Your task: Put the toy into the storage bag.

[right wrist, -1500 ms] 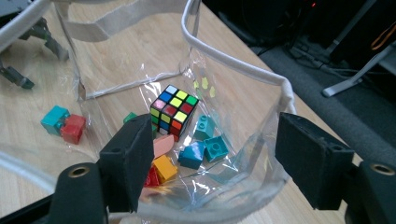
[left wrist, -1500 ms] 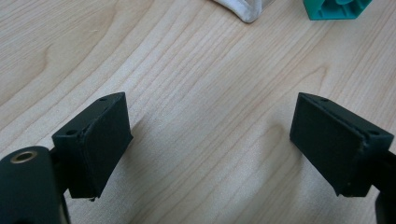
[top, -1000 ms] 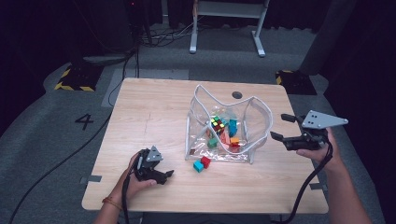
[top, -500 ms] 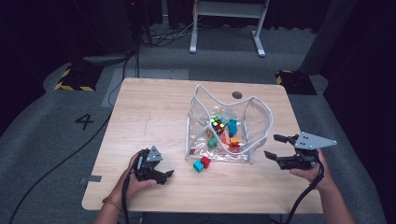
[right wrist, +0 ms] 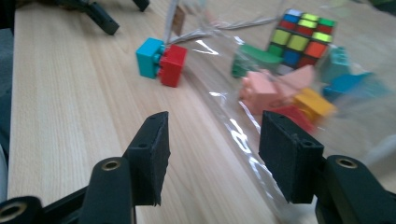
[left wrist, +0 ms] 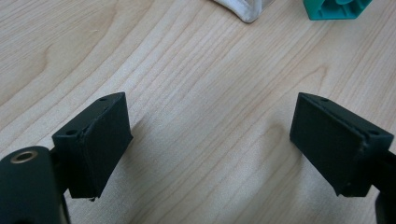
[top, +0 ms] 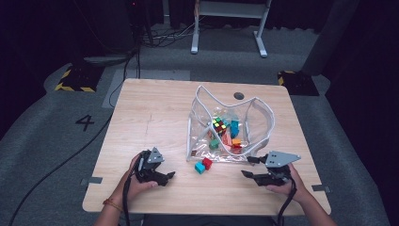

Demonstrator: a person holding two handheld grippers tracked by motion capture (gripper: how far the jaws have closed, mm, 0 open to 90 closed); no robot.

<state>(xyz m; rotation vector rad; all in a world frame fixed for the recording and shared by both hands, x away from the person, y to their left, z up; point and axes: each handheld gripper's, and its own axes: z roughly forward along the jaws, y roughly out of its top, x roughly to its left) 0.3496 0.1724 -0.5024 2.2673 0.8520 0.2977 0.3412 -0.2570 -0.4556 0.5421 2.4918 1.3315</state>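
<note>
A clear plastic bag (top: pixel 230 127) with a white zip edge lies open at mid-table, holding a colour cube (top: pixel 219 125) and several toy blocks. A teal block joined to a red block (top: pixel 203 165) sits just outside the bag's front edge. My right gripper (top: pixel 246 167) rests low at the front right, pointing left toward the bag. Its jaws have just been closing and stand partly open (right wrist: pixel 212 126), with the bag's clear edge (right wrist: pixel 233 135) lying between them, untouched by the pads. My left gripper (top: pixel 170 176) is open over bare wood (left wrist: pixel 210 126).
A round hole (top: pixel 239 95) is set in the table near the far edge. The bag's white corner (left wrist: pixel 245 9) and a teal block (left wrist: pixel 336 7) lie just beyond my left jaws. Cables trail off the table's front edge and over the grey floor.
My right gripper has come down and inward from beyond the table's right edge to the tabletop by the bag's front corner, its jaws narrower. The left gripper has stayed put.
</note>
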